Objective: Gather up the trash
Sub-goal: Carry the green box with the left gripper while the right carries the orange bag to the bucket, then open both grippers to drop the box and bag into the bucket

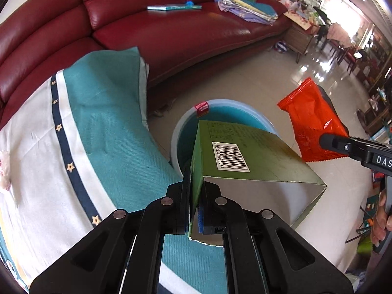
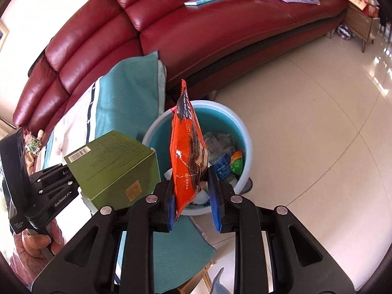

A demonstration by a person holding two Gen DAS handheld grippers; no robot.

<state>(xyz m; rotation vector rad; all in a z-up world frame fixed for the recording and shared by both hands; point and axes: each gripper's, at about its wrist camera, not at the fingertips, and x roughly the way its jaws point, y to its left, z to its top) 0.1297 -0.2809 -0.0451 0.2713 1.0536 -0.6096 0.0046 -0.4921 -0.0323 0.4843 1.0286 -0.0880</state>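
Observation:
My left gripper [image 1: 196, 193] is shut on one wall of an open green carton [image 1: 245, 156] with a barcode, held above the near rim of a light blue bin [image 1: 215, 104]. The carton also shows in the right wrist view [image 2: 112, 166], left of the bin [image 2: 245, 132]. My right gripper [image 2: 192, 191] holds an orange snack wrapper [image 2: 187, 152] upright over the bin; the wrapper lies against the left pad and the right pad stands slightly off it. In the left wrist view the wrapper [image 1: 311, 120] hangs right of the bin. The bin holds a plastic bottle [image 2: 221, 164] and other trash.
A teal and white cloth [image 1: 98, 132] covers the table left of the bin. A dark red leather sofa [image 2: 220, 24] curves behind, with a booklet [image 1: 174, 7] and piled cloths [image 1: 247, 7] on it. Glossy tiled floor [image 2: 306, 122] lies to the right.

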